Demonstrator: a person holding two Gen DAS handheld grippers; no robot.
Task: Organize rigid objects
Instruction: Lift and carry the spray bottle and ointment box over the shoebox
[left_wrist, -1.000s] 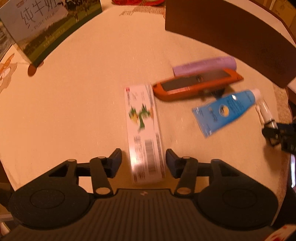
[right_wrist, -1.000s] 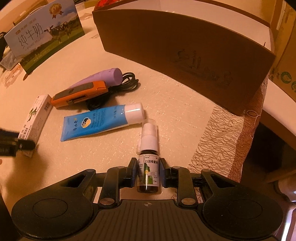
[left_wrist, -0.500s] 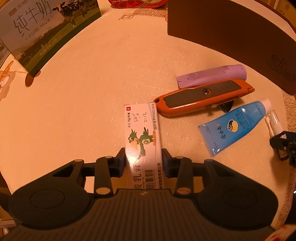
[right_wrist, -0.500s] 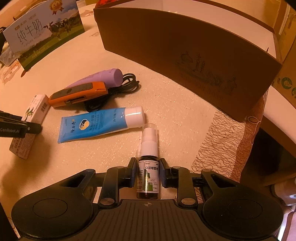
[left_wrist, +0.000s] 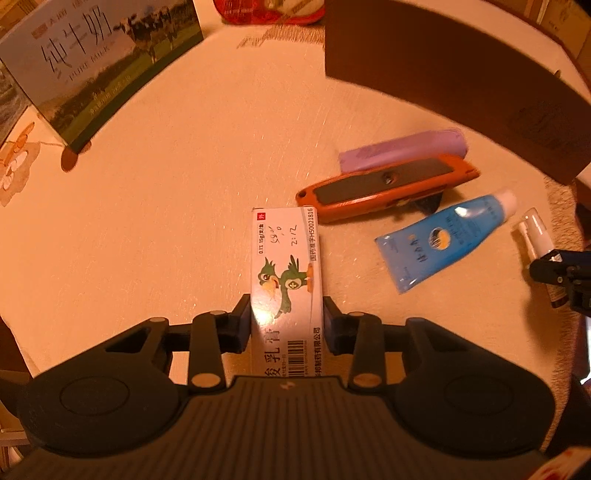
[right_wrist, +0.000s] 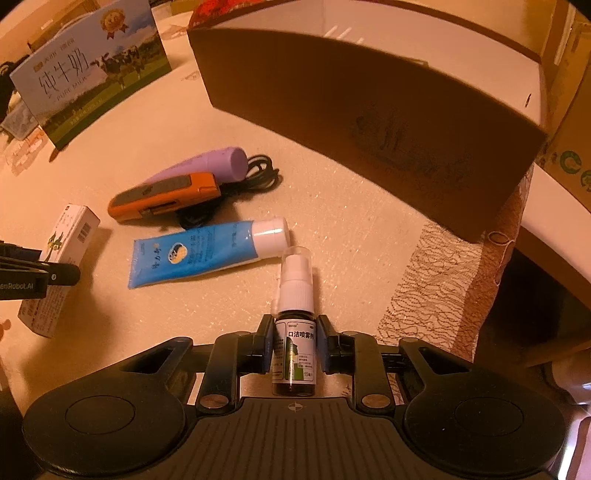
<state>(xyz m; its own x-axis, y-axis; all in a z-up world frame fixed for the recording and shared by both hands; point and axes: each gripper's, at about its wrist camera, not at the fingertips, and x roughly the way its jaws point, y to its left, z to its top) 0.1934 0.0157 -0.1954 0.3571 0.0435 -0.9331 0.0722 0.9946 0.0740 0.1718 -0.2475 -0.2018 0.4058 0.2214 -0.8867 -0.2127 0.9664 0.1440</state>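
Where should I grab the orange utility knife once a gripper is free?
Grip the orange utility knife across its narrow mid-body, coming from above. It lies flat; the purple tube crowds its far side and the black cable its blade end, so closing elsewhere risks catching them.

Ointment box (left_wrist: 286, 280): white, green cartoon bird, red corner tag, black barcode. Tube (right_wrist: 207, 254): blue body with a round dark and yellow emblem, white cap. Utility knife (right_wrist: 164, 197): orange shell, grey grip inset. Cylinder (right_wrist: 218, 166): pale purple. Spray bottle (right_wrist: 294, 350): dark glass, white pump, white and green label. Milk carton (right_wrist: 88, 70): blue sky, green meadow, black-and-white cows. Cardboard box (right_wrist: 369, 96): brown. Tablecloth (left_wrist: 166, 206): cream
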